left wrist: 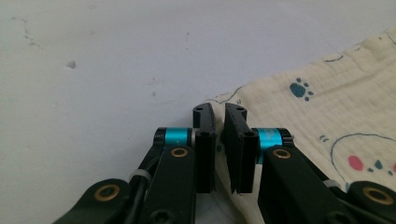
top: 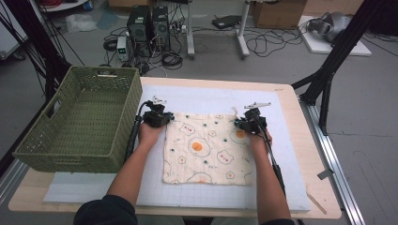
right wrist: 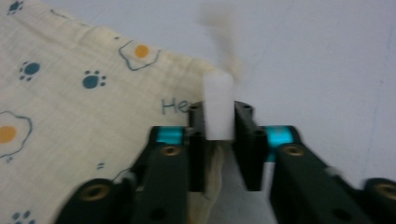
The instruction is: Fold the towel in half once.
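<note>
A cream cloth [top: 206, 150] printed with fried eggs and paw marks lies flat on the white mat [top: 211, 96]. My left gripper [top: 162, 117] sits at its far left corner. In the left gripper view the jaws [left wrist: 219, 112] stand almost together, with the cloth [left wrist: 327, 107] corner running in between them. My right gripper [top: 244, 123] is at the far right corner. In the right gripper view its jaws [right wrist: 219, 109] are shut on a white tag [right wrist: 218, 100] that stands up at the edge of the cloth [right wrist: 70, 107].
A green woven basket [top: 70, 150] stands on the table's left side, close to my left forearm. The wooden table edge [top: 309, 154] runs along the right of the mat. Beyond the far edge are computer towers [top: 148, 26], cables and black stand legs [top: 324, 89].
</note>
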